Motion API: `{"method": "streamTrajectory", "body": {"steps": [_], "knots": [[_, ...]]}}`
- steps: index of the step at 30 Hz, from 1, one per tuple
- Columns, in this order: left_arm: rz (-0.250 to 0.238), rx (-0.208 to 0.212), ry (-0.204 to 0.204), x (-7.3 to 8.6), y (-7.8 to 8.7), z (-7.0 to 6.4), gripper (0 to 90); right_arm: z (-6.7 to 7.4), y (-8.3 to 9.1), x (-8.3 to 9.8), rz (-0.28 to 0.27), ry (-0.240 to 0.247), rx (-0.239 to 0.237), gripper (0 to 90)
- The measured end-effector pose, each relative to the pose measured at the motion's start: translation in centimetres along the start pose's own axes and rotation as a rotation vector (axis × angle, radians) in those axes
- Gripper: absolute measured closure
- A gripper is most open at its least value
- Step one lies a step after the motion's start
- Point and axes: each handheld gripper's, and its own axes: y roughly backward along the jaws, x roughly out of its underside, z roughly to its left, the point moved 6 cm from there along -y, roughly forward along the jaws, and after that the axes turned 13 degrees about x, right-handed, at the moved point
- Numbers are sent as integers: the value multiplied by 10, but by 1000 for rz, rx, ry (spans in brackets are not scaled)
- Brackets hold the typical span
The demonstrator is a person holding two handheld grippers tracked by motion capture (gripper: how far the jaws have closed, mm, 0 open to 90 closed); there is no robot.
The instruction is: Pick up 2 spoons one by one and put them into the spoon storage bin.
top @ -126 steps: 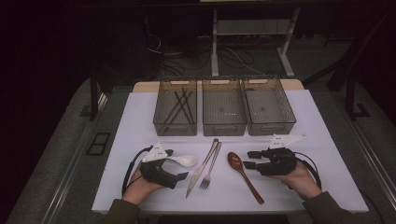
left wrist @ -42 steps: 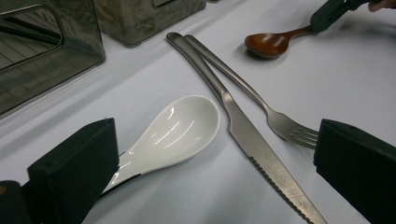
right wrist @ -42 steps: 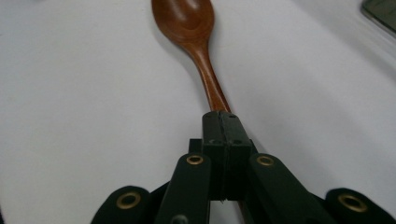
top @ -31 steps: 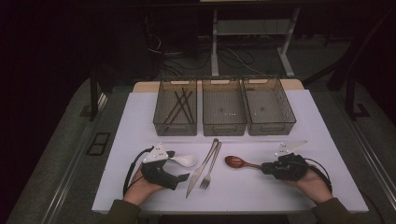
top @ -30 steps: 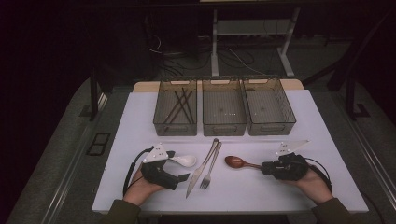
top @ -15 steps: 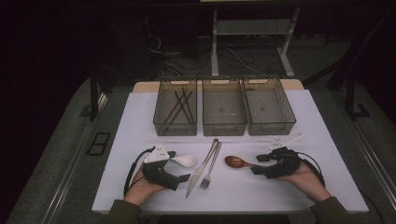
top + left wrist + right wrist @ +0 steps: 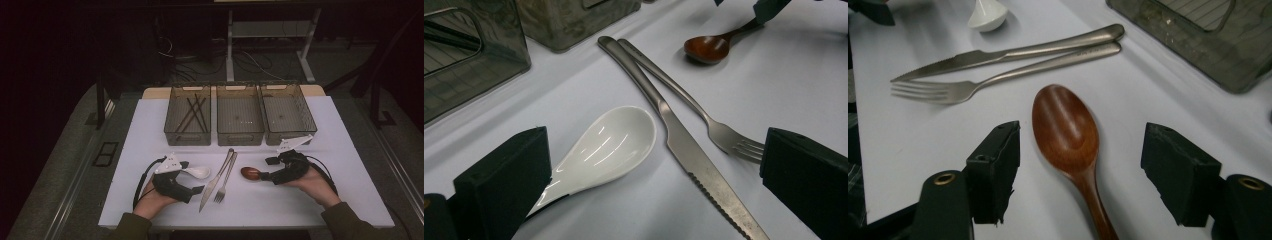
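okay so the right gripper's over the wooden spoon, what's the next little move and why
Probably close the right gripper on the wooden spoon. Its jaws have just been opening and now stand apart on either side of the spoon's neck without touching it, and the spoon lies flat on the table, so nothing blocks a pinch there.

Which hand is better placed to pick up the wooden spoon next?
Right. The right gripper has just been opening, and its jaws straddle the wooden spoon without pressing it. The left gripper sits by the white spoon, farther off.
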Motion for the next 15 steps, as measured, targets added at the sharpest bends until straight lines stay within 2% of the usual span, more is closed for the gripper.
{"method": "streamTrajectory", "body": {"steps": [6,11,15], "knots": [[0,1,-3,0,0,-1,0,2,-11,-8,-4,1,-15,346],[3,0,-5,0,0,-1,0,3,-23,-9,21,-1,-35,390],[6,1,-7,0,-1,-1,0,3,-27,-7,25,5,-33,397]]}}
